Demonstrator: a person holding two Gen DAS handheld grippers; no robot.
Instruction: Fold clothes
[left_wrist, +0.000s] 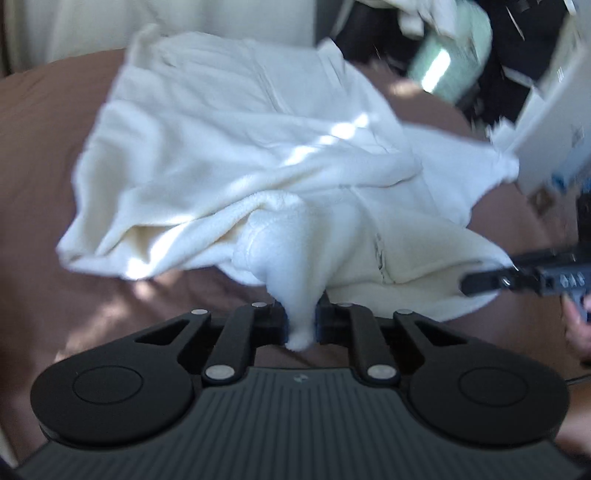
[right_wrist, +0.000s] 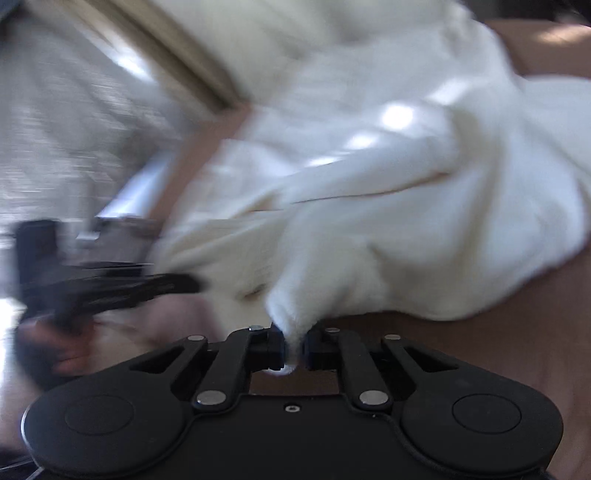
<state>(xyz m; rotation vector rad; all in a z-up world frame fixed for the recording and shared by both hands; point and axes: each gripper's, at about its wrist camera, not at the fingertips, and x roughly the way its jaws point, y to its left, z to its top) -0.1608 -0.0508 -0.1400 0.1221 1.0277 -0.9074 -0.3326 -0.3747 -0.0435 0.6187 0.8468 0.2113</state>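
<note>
A white fleece garment (left_wrist: 236, 147) lies crumpled on a brown bedsheet (left_wrist: 44, 155). My left gripper (left_wrist: 301, 321) is shut on a pinched fold of its near edge. The right gripper shows at the right edge of the left wrist view (left_wrist: 480, 282), at the garment's right corner. In the right wrist view the same white garment (right_wrist: 406, 192) is spread ahead, and my right gripper (right_wrist: 293, 350) is shut on a bunched tip of it. The left gripper shows blurred at the left of that view (right_wrist: 173, 284). Both views are motion-blurred.
The brown sheet (right_wrist: 517, 350) covers the bed around the garment. A white box (left_wrist: 554, 122) and dark clutter (left_wrist: 480, 37) stand beyond the bed at the upper right. A pale curtain or wall (left_wrist: 147, 18) is behind. A light woven surface (right_wrist: 55, 129) lies left.
</note>
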